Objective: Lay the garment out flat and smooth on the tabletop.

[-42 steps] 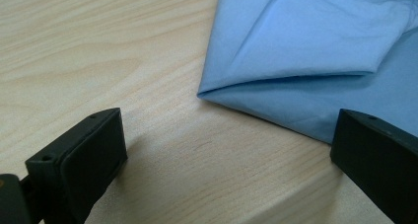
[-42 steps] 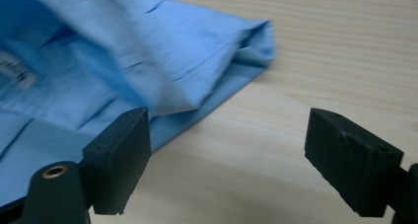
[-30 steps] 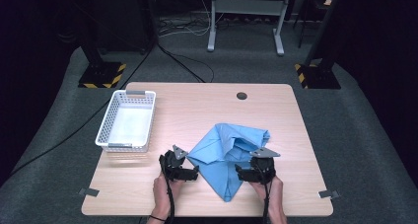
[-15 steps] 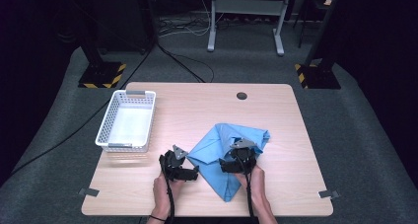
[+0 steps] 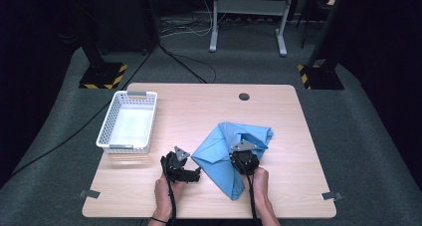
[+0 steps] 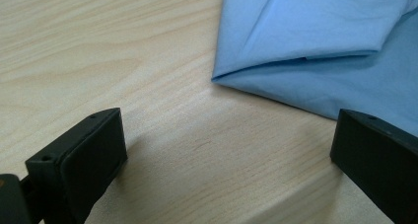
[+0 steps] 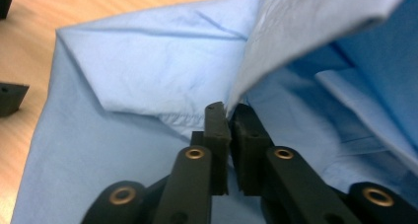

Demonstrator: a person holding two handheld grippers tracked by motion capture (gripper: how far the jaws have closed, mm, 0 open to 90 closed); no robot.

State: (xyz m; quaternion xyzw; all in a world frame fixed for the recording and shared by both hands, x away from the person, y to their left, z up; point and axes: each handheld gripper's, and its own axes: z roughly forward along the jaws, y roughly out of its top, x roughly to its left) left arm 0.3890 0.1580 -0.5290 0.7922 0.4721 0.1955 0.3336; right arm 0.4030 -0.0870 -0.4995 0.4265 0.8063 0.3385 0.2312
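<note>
A light blue cloth (image 5: 214, 154) lies crumpled and partly folded on the right half of the wooden table (image 5: 199, 101). My right gripper (image 5: 245, 156) sits on the cloth's middle; its jaws have just been closing and are now shut on a raised fold of the cloth (image 7: 296, 31), pinched at the gripper (image 7: 229, 115) tips. My left gripper (image 5: 196, 173) rests on the table just left of the cloth's near-left corner (image 6: 315, 31). It (image 6: 226, 155) stands open over bare wood, with the cloth edge touching neither pad.
A white mesh basket (image 5: 149, 121) stands empty at the table's left side. A dark cable hole (image 5: 244, 96) sits near the far edge. Bare wood lies between basket and cloth. Black stands and cables are on the floor beyond.
My right gripper moved left from the cloth's right edge onto its middle and closed on a fold. The left gripper stayed put.
</note>
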